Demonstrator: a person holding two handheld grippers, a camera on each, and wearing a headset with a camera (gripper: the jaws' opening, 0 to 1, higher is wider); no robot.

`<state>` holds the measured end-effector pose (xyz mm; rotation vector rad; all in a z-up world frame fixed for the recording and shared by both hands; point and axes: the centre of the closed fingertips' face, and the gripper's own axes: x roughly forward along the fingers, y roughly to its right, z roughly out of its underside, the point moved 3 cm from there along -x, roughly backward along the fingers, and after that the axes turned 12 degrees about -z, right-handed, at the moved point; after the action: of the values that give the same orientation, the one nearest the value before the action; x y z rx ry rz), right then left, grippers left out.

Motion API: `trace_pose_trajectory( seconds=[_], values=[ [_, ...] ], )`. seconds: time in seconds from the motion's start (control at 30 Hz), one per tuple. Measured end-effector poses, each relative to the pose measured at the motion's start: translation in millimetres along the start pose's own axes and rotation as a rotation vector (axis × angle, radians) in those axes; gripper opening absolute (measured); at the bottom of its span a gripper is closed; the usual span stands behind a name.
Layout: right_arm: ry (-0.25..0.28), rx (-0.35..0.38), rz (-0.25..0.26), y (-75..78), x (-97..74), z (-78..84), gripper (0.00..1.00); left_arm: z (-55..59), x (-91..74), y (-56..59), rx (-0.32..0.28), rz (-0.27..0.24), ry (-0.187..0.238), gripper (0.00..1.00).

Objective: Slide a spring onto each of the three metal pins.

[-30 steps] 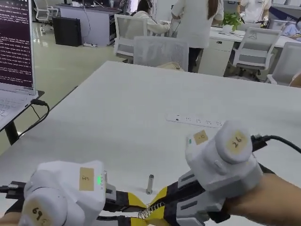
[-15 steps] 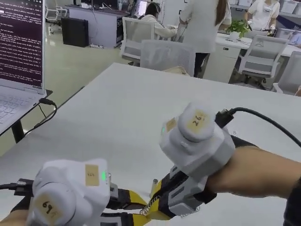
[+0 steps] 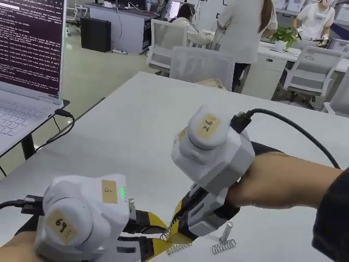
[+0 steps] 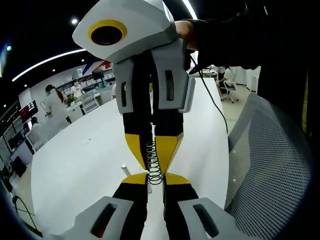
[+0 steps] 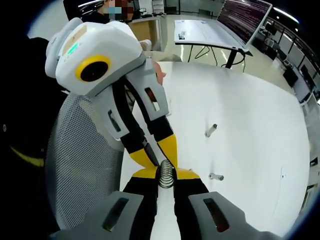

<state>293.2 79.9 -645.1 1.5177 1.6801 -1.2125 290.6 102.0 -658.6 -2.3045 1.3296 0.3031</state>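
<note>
We judge a spring (image 4: 154,162) is being carried toward a pin. The left hand-held gripper (image 4: 156,181) and right hand-held gripper (image 5: 166,179) each clench one end, near the upright pin (image 3: 226,231) on the tabletop (image 3: 136,136). Next, one end needs freeing and lining up over that pin.

open office: white desks (image 3: 271,52), mesh chairs (image 3: 199,64) (laptop (image 3: 28,52) left)

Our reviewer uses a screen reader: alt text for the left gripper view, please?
A spring bridges the yellow tips of the left gripper, below, and the right gripper, above. Beside them a metal pin sits on the white table.
</note>
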Motion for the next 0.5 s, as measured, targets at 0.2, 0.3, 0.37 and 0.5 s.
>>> trace_pose_trajectory(
  seconds=[0.2,0.3,0.37,0.5],
  values=[
    [-0.005,-0.013,-0.005,3.6,0.2,-8.5,0.08,8.4,-4.8,-8.7,-0.003,-0.013,-0.023,0.04],
    [-0.005,-0.014,-0.009,5.0,1.8,-10.4,0.08,12.5,-8.5,-12.7,-0.033,-0.028,-0.025,0.09],
    [-0.010,-0.014,-0.009,6.1,2.6,-10.6,0.08,14.1,-11.5,-14.5,-0.051,-0.029,-0.020,0.11],
    [-0.007,-0.016,-0.008,8.1,2.2,-13.6,0.08,21.9,-18.3,-18.3,-0.090,-0.044,-0.029,0.16]
  ],
)
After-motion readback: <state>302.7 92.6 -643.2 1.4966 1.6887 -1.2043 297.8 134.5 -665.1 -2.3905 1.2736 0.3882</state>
